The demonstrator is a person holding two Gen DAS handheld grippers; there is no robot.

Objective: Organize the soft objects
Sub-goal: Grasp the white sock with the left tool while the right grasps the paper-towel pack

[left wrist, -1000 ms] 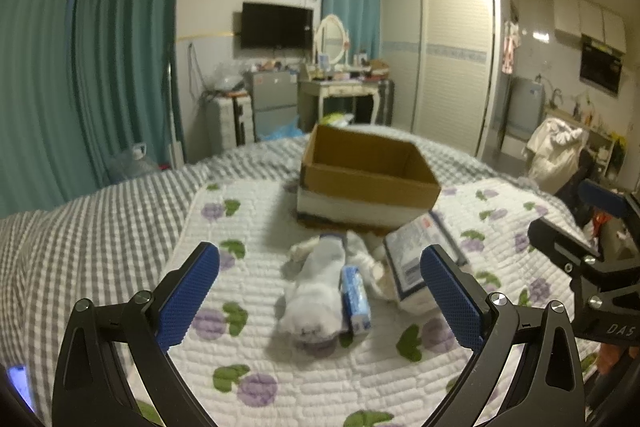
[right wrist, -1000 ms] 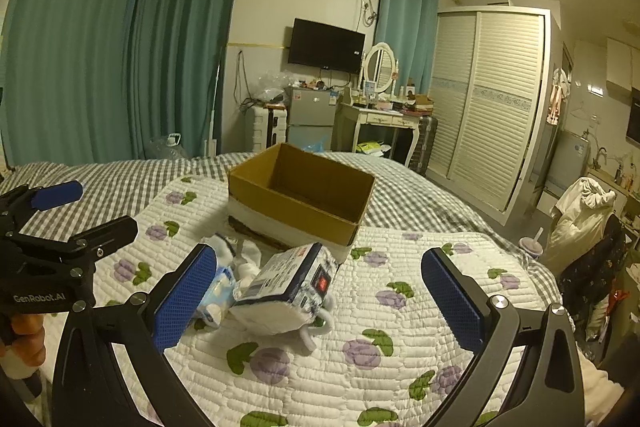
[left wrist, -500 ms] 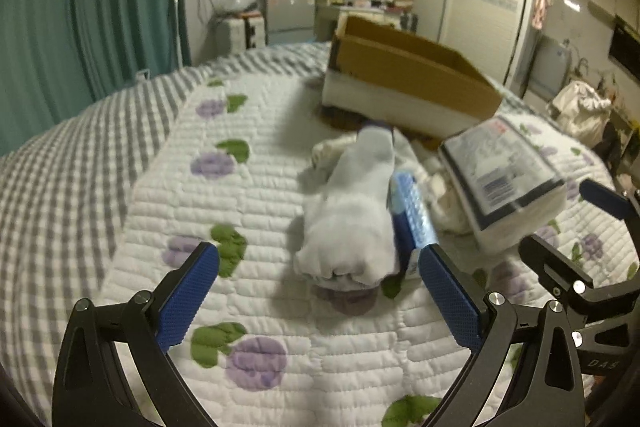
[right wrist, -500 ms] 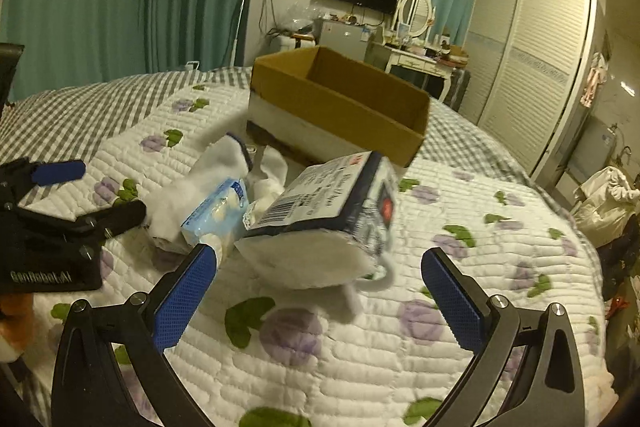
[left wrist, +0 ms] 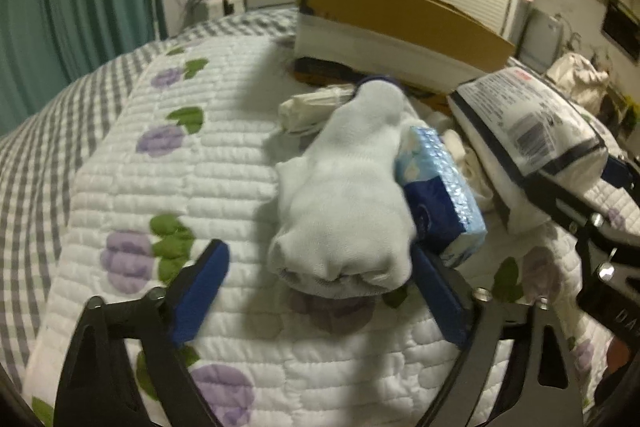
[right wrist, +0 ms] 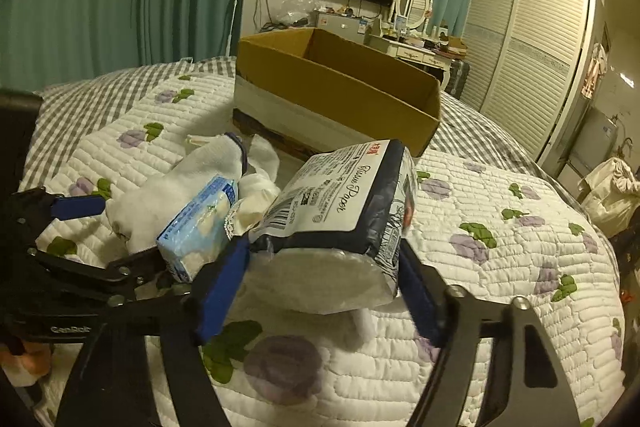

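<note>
Both grippers have dropped onto my quilt [left wrist: 168, 163] items: left gripper [left wrist: 320, 291] spread, straddling rolled white sock [left wrist: 344, 211] (blue tissue packet [left wrist: 440, 195] crowding, risking snagging); right gripper [right wrist: 320, 279] is bracketing tissue-paper pack [right wrist: 340, 203], grip untellable.

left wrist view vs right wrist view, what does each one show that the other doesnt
Only the left wrist view shows the sock's rolled end lying between the open left gripper, with the right finger close against it.

Only the right wrist view shows the inside of the cardboard box and the tissue pack's white end between the right gripper.

Both show the white sock, the small blue packet, the tissue pack, the box and the flowered quilt.
</note>
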